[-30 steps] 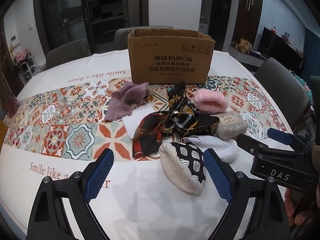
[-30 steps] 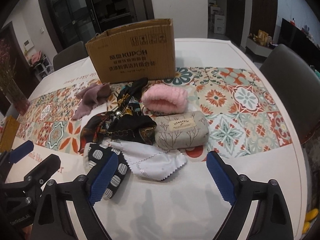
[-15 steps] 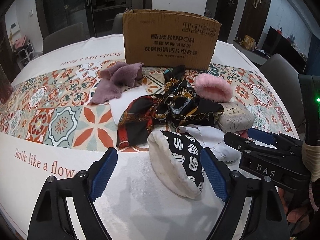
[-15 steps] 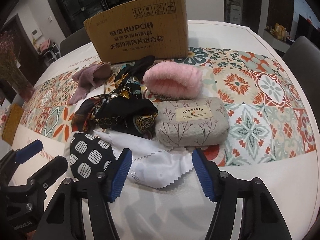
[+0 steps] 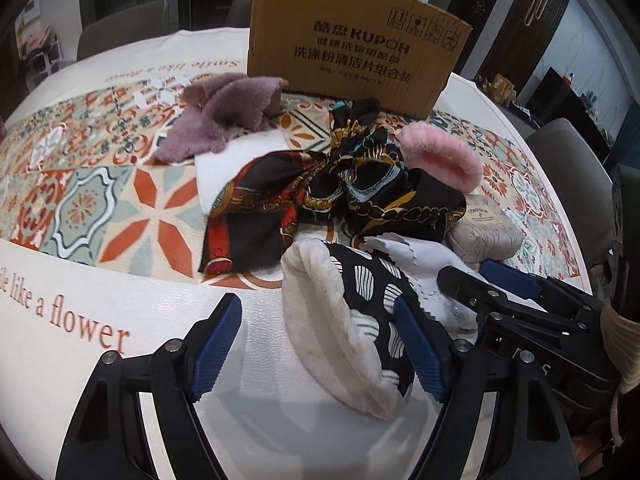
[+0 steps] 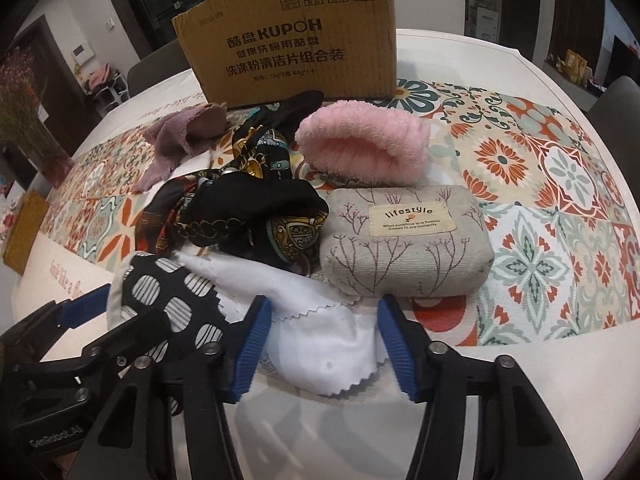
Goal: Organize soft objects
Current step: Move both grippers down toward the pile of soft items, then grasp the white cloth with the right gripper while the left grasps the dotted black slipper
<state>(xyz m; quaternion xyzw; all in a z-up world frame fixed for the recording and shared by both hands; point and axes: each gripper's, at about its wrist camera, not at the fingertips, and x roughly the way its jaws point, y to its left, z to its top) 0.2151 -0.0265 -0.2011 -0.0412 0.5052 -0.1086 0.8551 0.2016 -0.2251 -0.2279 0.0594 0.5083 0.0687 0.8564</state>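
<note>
Spotted mitt: black fabric pad (image 5: 372,300) with white striped ovals, cream towelling edge.
Wiping cloth: plain white thin cloth (image 6: 320,332) with a zigzag-cut edge.
Pouch: grey-beige canvas pouch (image 6: 404,256) printed with dark bare twigs and small pink buds; cream label with black lettering.
Fluffy roll: pale pink plush roll (image 6: 364,144).
Scarf: black silky scarf (image 5: 332,196) with gold chains, red and pale blue bands.
Towel: mauve fuzzy towel (image 5: 228,112).
Box: brown cardboard box (image 6: 296,36) with black print.
Bench: white bench (image 5: 132,360), a tile-pattern runner in orange, teal and cream, reddish script.
Claws: black frames, blue pads (image 6: 252,344).
</note>
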